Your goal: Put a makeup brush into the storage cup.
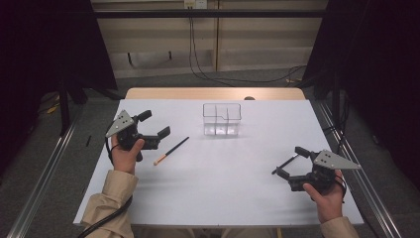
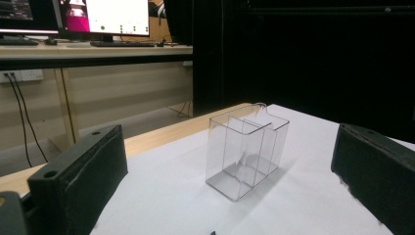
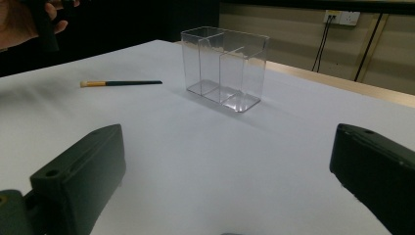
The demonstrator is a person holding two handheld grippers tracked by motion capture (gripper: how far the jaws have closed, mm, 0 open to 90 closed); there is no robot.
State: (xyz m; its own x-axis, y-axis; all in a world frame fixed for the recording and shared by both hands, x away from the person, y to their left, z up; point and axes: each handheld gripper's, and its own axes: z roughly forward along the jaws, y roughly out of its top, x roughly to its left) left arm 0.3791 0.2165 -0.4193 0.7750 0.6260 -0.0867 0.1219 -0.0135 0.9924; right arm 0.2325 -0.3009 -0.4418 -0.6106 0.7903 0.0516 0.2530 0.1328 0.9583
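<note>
Count: one brush (image 1: pixel 171 150), one clear organizer box (image 1: pixel 222 119), two tools.

Your left tool (image 1: pixel 153 125) sits at the left of the table, jaws spread wide, nothing between them. In the left gripper view it looks straight at the box.

Your right tool (image 1: pixel 291 161) is near the right edge, jaws also wide apart. A thin dark stick (image 1: pixel 285 163) lies on the sheet right at its jaw tips; can't tell if it touches them.

The brush lies flat on the table just right of your left tool, pale end toward you, dark handle pointing far-right. It's apart from the box.

The box stands upright at the far centre, split into three compartments, all look bare.

Table (image 1: pixel 233 188): white sheet over it, a wood strip showing along the far edge. Room: grey floor, black curtains both sides, beige wall behind with cables hanging from a socket. Left gripper view shows a desk with monitors (image 2: pixel 103 17) at the back.
</note>
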